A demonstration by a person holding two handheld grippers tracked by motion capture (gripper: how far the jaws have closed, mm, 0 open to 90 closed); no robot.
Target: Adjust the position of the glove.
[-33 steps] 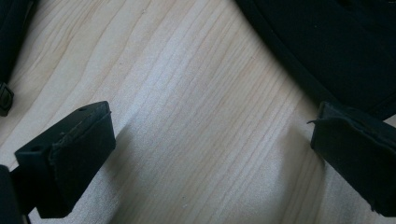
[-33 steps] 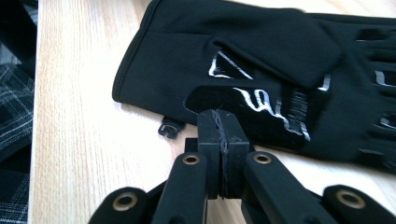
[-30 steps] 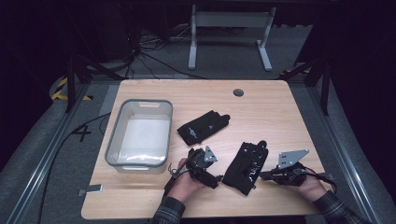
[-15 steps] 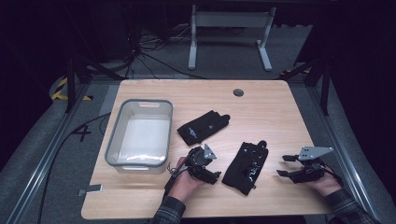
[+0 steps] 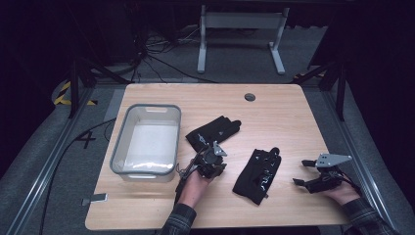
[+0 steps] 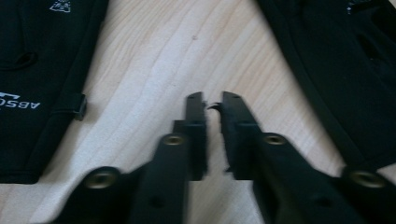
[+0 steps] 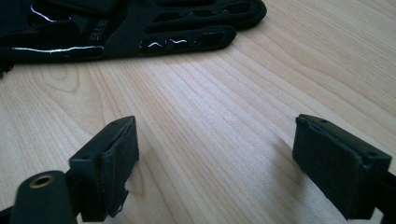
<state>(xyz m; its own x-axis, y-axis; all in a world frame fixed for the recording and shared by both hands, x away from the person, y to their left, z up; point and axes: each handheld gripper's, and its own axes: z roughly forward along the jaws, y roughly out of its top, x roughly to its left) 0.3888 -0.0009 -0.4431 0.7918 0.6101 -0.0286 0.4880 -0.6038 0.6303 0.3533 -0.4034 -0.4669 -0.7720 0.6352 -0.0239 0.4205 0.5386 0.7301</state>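
High view: right gripper (image 5: 304,172) now sits well off to the right of the near glove (image 5: 258,175), out by the table's right edge; a second ago it was touching that glove's right side. Jaws spread wide, nothing between them; right gripper view has the glove (image 7: 140,23) up ahead, bare wood in between. Looks like a release and pull-back, so that glove is laid down and not being handled right now. Left gripper (image 5: 211,157) has barely moved, parked between the two gloves, just below the far glove (image 5: 213,131). Left gripper view: jaws nearly pressed together, thin gap, nothing pinched, tips over bare wood with a glove on each side, far glove (image 6: 37,70) at left, near glove (image 6: 345,70) at right. Neither glove is in the bin (image 5: 122,161); it stands empty at the table's left, so if the gloves are meant for it, both still wait.

Biggest first: dark room, grey floor (image 5: 39,186) with cables and a yellow-black marking, a metal stand (image 5: 240,29) behind. Table (image 5: 284,112) is light wood grain, flat, round grommet hole (image 5: 250,97) near the far edge. Clear grey-rimmed bin. Two black gloves lying flat, near one with glossy patches. Small grey tag (image 5: 94,199) off the table's front-left corner.
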